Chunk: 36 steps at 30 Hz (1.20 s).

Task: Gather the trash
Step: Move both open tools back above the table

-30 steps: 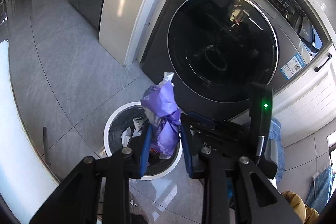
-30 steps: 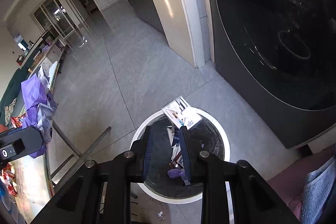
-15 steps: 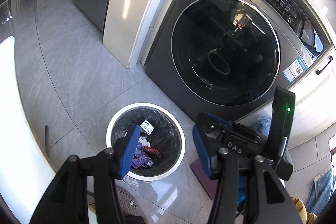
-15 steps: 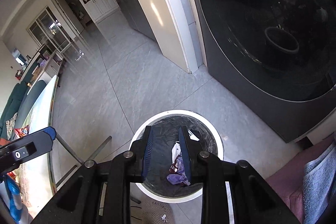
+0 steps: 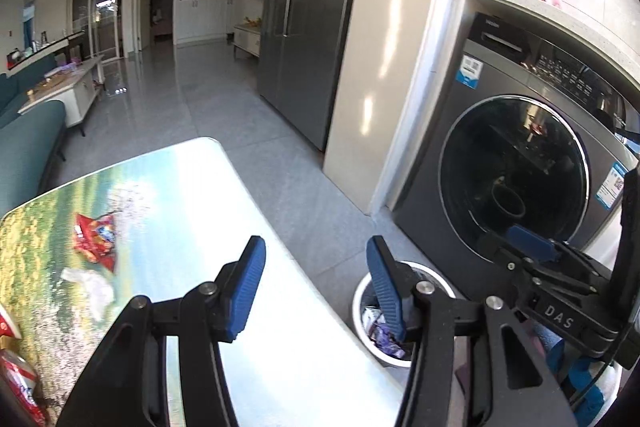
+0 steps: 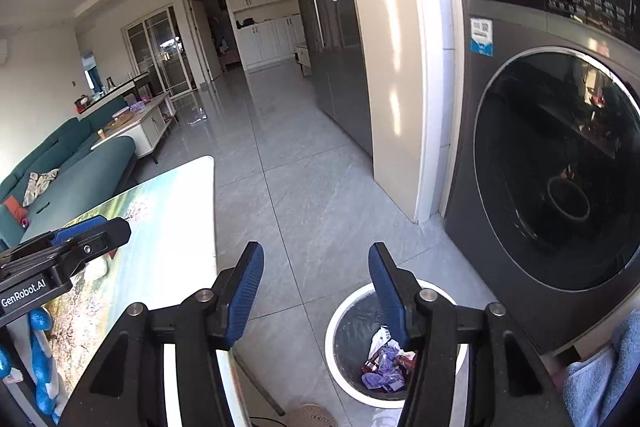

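Observation:
A white-rimmed trash bin stands on the floor by the washing machine, holding purple and white wrappers; it also shows in the left wrist view. My left gripper is open and empty above the table's right edge. A red snack wrapper and crumpled white plastic lie on the table to its left. More red packaging sits at the near left edge. My right gripper is open and empty, above the floor between table and bin.
A washing machine stands at right, a tall grey fridge behind a beige pillar. The table has a landscape print. A teal sofa lies far left. A blue towel is at the lower right.
The purple wrapper dropped from my left gripper into the bin, and the card from my right. Both grippers opened, rose and swung left toward the table.

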Available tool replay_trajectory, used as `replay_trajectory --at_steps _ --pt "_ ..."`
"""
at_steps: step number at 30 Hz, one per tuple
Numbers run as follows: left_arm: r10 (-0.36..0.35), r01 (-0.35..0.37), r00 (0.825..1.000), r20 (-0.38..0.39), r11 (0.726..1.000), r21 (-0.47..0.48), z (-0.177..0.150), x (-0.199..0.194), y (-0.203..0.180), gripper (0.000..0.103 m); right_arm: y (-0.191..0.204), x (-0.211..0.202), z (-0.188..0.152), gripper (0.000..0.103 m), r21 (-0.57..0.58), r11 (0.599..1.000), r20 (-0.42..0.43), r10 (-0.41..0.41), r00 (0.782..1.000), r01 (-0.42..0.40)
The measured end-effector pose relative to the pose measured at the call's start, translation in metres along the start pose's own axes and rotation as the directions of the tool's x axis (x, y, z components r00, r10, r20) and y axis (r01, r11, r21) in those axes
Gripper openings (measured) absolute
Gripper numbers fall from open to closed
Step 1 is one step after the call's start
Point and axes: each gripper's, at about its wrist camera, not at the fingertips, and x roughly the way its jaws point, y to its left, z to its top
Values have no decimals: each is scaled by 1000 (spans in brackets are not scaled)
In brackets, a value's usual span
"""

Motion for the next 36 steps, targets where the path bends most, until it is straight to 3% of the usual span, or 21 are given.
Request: replay_trajectory --at_steps 5,8,13,20,28,32,36 --pt "145 -141 987 67 988 -61 -12 -42 51 51 49 -9 1 63 -85 996 50 28 998 -24" --pt "237 -227 965 115 969 -97 -19 -69 77 61 77 -12 0 67 -137 990 75 53 996 -42" --pt "342 -317 922 181 936 -152 -30 -112 109 64 119 -26 -3 74 -224 972 108 93 990 -67" --pt "435 -401 871 227 898 -181 -46 -156 138 72 161 -40 -7 82 -311 947 148 129 981 -78" --pt "510 -472 827 237 858 -202 -62 -180 150 80 196 -55 -19 88 -361 928 168 163 972 -94" --pt "555 -514 797 239 830 -217 -72 -191 153 84 208 -62 -22 90 -378 921 177 176 968 -98" --pt "575 -531 784 234 816 -228 -79 -199 160 85 221 -69 -26 94 -390 915 197 192 961 -103"
